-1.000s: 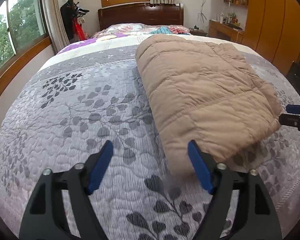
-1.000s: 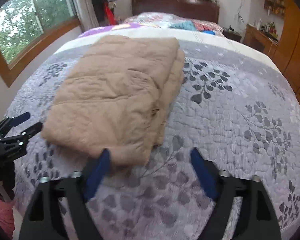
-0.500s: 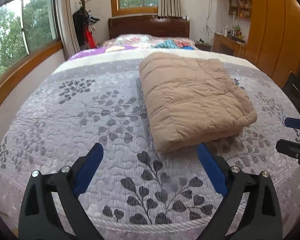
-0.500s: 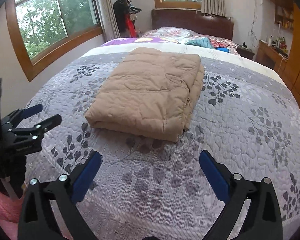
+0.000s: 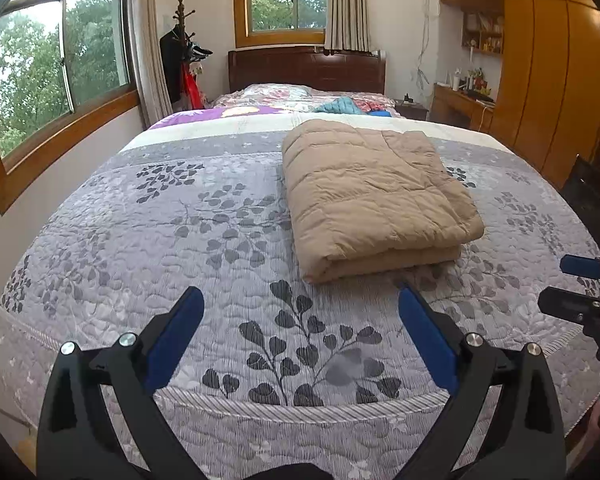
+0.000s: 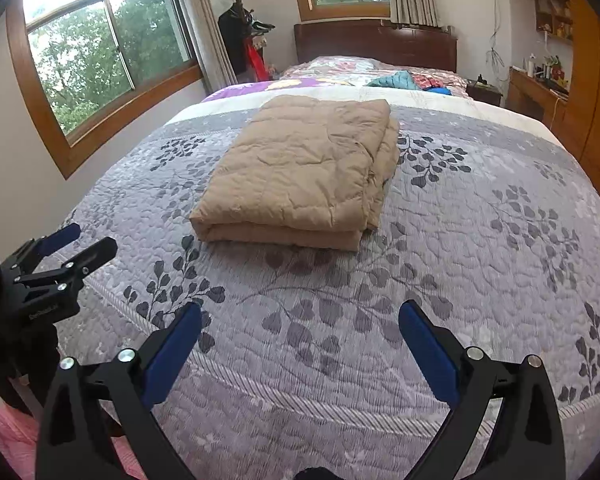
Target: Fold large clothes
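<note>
A tan quilted garment [image 5: 372,196] lies folded into a thick rectangle on the grey leaf-patterned bedspread [image 5: 180,240]; it also shows in the right wrist view [image 6: 300,176]. My left gripper [image 5: 300,304] is open and empty, hanging above the foot edge of the bed, short of the folded garment. My right gripper [image 6: 300,312] is open and empty, also above the foot edge. The right gripper shows at the right edge of the left wrist view [image 5: 580,284], and the left gripper at the left edge of the right wrist view [image 6: 76,244].
A dark wooden headboard [image 5: 306,70] and loose colourful clothes [image 5: 348,105] are at the far end of the bed. Windows [image 5: 56,80] line the left wall, a coat stand [image 5: 182,56] stands in the corner, and wooden wardrobes [image 5: 552,80] stand at the right.
Both grippers have pulled back from the folded garment toward the foot of the bed and risen. The garment lies where it was.
</note>
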Motion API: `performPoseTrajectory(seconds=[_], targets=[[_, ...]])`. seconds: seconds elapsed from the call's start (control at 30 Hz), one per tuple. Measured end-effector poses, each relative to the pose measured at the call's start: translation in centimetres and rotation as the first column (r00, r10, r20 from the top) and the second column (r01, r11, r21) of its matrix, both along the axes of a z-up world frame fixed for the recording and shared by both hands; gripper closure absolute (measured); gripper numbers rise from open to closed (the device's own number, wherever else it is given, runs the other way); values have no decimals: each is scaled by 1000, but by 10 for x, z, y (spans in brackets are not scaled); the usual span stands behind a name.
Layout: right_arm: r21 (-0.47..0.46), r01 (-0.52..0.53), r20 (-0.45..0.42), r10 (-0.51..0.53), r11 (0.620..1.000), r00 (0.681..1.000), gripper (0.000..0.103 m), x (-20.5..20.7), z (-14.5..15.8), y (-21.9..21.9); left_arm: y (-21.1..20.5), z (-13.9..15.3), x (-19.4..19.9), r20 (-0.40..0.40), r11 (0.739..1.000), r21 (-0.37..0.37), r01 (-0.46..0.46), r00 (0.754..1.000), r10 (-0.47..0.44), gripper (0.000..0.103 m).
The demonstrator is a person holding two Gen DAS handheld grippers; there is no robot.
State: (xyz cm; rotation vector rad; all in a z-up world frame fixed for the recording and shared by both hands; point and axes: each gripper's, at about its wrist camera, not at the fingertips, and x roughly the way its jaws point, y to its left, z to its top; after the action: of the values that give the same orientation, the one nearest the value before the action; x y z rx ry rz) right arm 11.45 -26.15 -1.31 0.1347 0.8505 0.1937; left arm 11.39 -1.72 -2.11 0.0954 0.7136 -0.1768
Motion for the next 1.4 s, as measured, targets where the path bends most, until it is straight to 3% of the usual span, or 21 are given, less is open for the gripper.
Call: performPoseTrajectory(seconds=[1.4], targets=[[-17,0,14,0,1000,1000,4,-14,0,9,4,-2,-23,0,1000,-12,8,1000,-8,6]])
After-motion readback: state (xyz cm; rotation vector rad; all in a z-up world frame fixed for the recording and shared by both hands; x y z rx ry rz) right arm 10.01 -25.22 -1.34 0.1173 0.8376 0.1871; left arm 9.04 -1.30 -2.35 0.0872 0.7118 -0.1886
